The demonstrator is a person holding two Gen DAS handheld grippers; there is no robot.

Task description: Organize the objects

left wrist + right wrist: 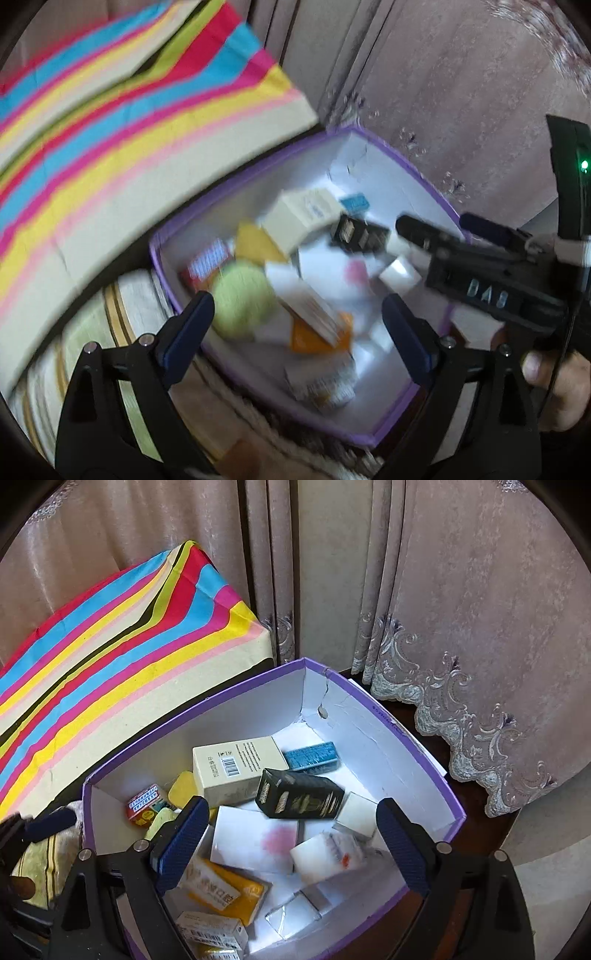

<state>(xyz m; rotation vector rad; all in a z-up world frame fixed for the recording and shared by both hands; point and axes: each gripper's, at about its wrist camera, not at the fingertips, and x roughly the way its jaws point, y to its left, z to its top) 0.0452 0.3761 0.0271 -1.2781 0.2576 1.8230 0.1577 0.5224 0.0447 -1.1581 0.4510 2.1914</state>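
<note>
A white cardboard box with a purple rim (388,753) (388,177) holds several small packages. Among them are a cream carton (236,771), a black carton (299,797), a blue one (314,755), a yellow-orange one (225,886), a small red one (147,805) and a white block (321,856). A pale green round thing (240,295) lies near the box's left wall. My left gripper (295,306) hangs open above the contents, touching nothing. My right gripper (291,806) is also open over the box, and nothing is between its fingers. The left wrist view is blurred.
A bin covered in bright striped cloth (110,672) stands close against the box's left side. Pink embroidered curtains (461,609) hang behind. The box rests on a dark wooden surface (480,812). A pale striped towel (40,853) lies at the box's near left. A hand (554,387) holds the right gripper.
</note>
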